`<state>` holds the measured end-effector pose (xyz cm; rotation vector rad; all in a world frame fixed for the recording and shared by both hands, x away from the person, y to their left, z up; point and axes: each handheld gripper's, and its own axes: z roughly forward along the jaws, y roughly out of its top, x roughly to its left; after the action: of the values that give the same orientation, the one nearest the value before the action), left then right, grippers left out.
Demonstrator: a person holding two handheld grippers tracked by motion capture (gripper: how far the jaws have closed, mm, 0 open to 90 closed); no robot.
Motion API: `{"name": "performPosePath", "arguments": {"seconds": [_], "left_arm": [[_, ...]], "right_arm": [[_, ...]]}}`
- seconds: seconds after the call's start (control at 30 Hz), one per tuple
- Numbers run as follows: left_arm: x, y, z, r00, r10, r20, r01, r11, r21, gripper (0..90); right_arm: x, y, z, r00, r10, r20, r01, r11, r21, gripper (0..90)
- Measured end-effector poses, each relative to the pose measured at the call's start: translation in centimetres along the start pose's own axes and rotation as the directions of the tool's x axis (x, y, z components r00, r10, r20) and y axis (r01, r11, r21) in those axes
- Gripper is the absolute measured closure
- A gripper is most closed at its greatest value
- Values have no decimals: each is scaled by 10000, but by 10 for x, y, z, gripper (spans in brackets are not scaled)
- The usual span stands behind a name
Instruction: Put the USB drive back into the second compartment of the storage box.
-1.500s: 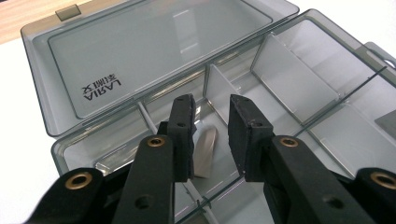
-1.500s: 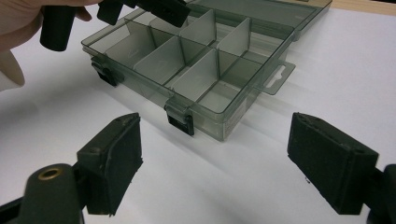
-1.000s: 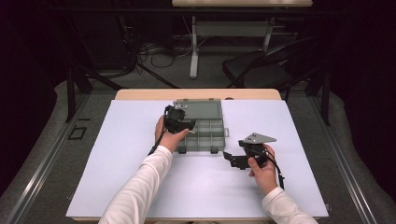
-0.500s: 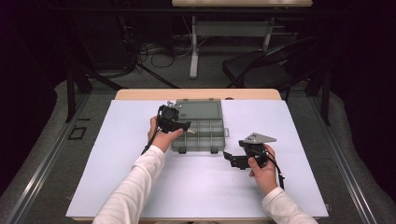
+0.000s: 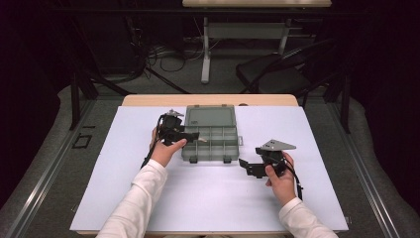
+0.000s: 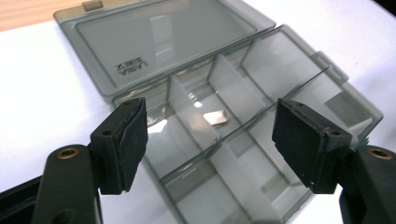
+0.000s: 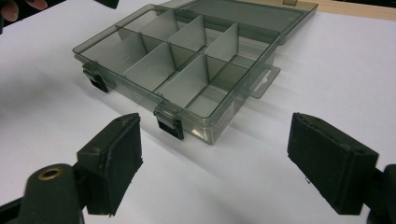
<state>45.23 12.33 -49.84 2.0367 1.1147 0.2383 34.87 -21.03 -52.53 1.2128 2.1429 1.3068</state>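
A smoky grey compartment box (image 5: 218, 141) lies open mid-table, its lid (image 5: 210, 116) flat on the far side. My left gripper (image 5: 192, 135) hovers at the box's left edge, open, jaws pointing right over the compartments. In the left gripper view the left gripper (image 6: 212, 140) frames the box (image 6: 261, 84), and a small pale piece (image 6: 216, 117) lies in one middle compartment. My right gripper (image 5: 246, 166) rests low near the box's front right corner, open and empty. Its own view shows the right gripper (image 7: 217, 161) just short of the box (image 7: 187, 65) and its black latch (image 7: 169, 126).
The box sits on a white sheet (image 5: 213, 198) that covers the wooden table (image 5: 148, 100). Beyond the far edge are a dark chair (image 5: 277, 74) and table legs on the floor. The other hand's fingers (image 7: 16, 7) show at the right gripper view's top left.
My left gripper has drawn back to the left, from over the box's compartments to its left edge. The right gripper has stayed where it was.
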Motion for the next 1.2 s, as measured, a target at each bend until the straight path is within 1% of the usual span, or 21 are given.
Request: {"name": "performPosePath", "arguments": {"seconds": [0.1, 0.13, 0.17, 0.2, 0.23, 0.3, 0.33, 0.4, 0.47, 0.57, 0.6, 0.63, 0.67, 0.8, 0.93, 1.0, 1.03, 1.07, 1.1, 1.17, 1.2], "left_arm": [[2, -2, -3, 10000, -91, 33, 91, 9999, 113, 235], [2, -3, -2, 10000, -98, -15, 98, 9999, -47, 235], [2, -4, -3, 10000, -60, -43, 60, 10000, 5, 226], [2, -5, -3, 9999, -65, -91, 64, 9999, -98, 212], [3, -6, -4, 9999, -85, -88, 84, 9999, -68, 203], [4, -7, -4, 9999, -52, -113, 51, 10000, -50, 200], [4, -7, -5, 9998, -169, -78, 169, 9999, -36, 188], [5, -9, -5, 9994, -356, 0, 356, 9992, -163, 177], [7, -11, -7, 9998, -175, -64, 175, 9998, -28, 150], [10, -14, -8, 9994, -313, -129, 312, 9995, -78, 149], [12, -15, -9, 9989, -430, -190, 428, 9990, -110, 149], [13, -15, -10, 9986, -498, -164, 498, 9988, 35, 149], [13, -16, -9, 9982, -557, -238, 556, 9984, -46, 150], [15, -19, -11, 9985, -493, -232, 498, 9986, 186, 166], [16, -22, -10, 9986, -333, -415, 343, 9991, 232, 190], [16, -24, -10, 9985, -340, -424, 351, 9991, 245, 190], [17, -24, -10, 9989, -295, -372, 308, 9989, 355, 190], [17, -25, -9, 9986, -331, -417, 341, 9991, 250, 190], [17, -26, -9, 9988, -308, -371, 320, 9990, 319, 191], [16, -28, -8, 9989, -203, -417, 217, 9992, 333, 219], [17, -28, -8, 9991, -124, -408, 142, 9989, 457, 235]], "right_arm": [[-3, 1, -1, 9999, 131, 19, -131, 9999, 84, 173], [-4, 1, -1, 9998, 178, 12, -178, 9998, 106, 173], [-4, 1, -1, 9998, 202, 4, -202, 9997, 113, 173], [-5, 1, -1, 9998, 203, 1, -203, 9997, 131, 173], [-6, 1, -1, 9997, 256, 42, -257, 9996, 148, 173], [-6, 2, -1, 9994, 347, 34, -347, 9993, 133, 173], [-6, 2, -1, 9992, 389, 44, -390, 9992, 125, 173], [-7, 2, -1, 9990, 450, 78, -451, 9989, 151, 171], [-6, 2, -1, 9989, 477, 33, -477, 9986, 208, 164], [-6, 2, -3, 9993, 364, -16, -364, 9989, 301, 159], [-5, 2, -3, 9994, 333, -11, -333, 9990, 314, 157], [-5, 2, -3, 9995, 303, 11, -304, 9990, 319, 157], [-5, 2, -3, 9994, 334, 5, -334, 9989, 318, 157], [-7, 3, -4, 9988, 499, -18, -497, 9975, 497, 154], [-9, 5, -5, 9976, 676, 115, -681, 9959, 594, 149], [-9, 6, -5, 9971, 747, 135, -753, 9957, 539, 149], [-9, 6, -4, 9967, 791, 155, -799, 9953, 554, 149], [-9, 6, -4, 9964, 842, 121, -847, 9949, 546, 145], [-9, 6, -4, 9960, 886, 93, -890, 9945, 552, 145], [-9, 6, -3, 9947, 1026, 114, -1031, 9927, 622, 145], [-10, 6, -2, 9940, 1094, 65, -1095, 9918, 655, 142]]}}
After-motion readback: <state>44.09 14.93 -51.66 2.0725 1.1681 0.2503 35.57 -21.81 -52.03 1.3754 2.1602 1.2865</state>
